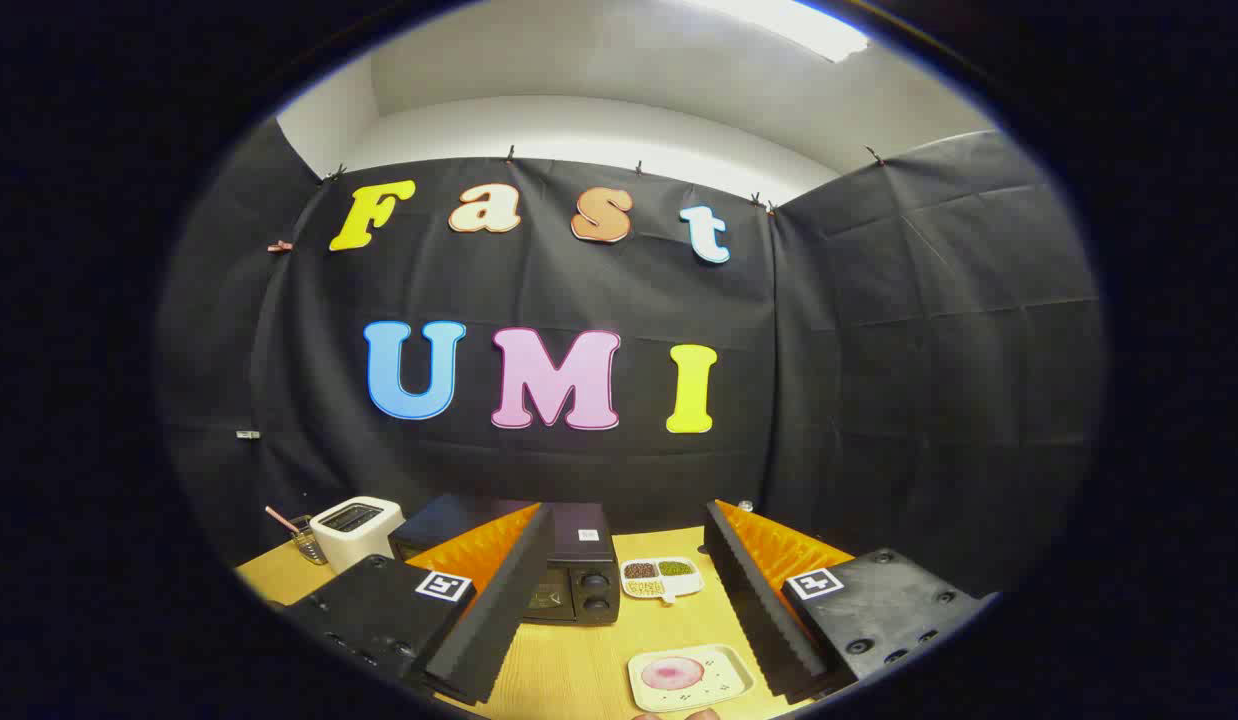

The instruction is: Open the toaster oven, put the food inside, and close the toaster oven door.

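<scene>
A black toaster oven (577, 578) stands on the wooden table (569, 665) beyond my fingers, partly hidden behind the left finger; its door looks closed. A pink round food item (672, 673) lies on a small cream tray (691, 679) on the table between my fingers, nearer the right one. My gripper (619, 560) is open, fingers wide apart and raised above the table, holding nothing.
A white toaster (356, 531) stands at the back left, with a small glass holding a pink stick (301, 538) beside it. A divided white dish of beans (661, 578) sits right of the oven. Black cloth walls close the table behind and at the sides.
</scene>
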The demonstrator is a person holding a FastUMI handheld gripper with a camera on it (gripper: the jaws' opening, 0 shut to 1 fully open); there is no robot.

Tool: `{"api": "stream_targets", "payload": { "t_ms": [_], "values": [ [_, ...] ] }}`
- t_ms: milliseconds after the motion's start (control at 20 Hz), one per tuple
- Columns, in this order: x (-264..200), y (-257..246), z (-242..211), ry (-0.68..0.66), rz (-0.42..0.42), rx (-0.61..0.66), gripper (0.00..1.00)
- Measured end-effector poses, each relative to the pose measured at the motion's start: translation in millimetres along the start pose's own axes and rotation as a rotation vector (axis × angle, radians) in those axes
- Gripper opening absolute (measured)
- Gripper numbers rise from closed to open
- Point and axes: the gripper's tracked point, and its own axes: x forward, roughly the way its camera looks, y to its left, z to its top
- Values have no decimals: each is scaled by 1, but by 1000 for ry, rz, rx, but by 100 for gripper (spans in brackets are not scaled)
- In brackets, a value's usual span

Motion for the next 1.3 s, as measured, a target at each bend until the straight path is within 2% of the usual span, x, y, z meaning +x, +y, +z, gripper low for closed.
{"api": "stream_targets", "payload": {
  "t_ms": [850, 1300],
  "values": [
    [-2, 29, -12, 39, 57, 22, 98],
    [34, 67, -34, 81, 95, 26, 98]
  ]
}}
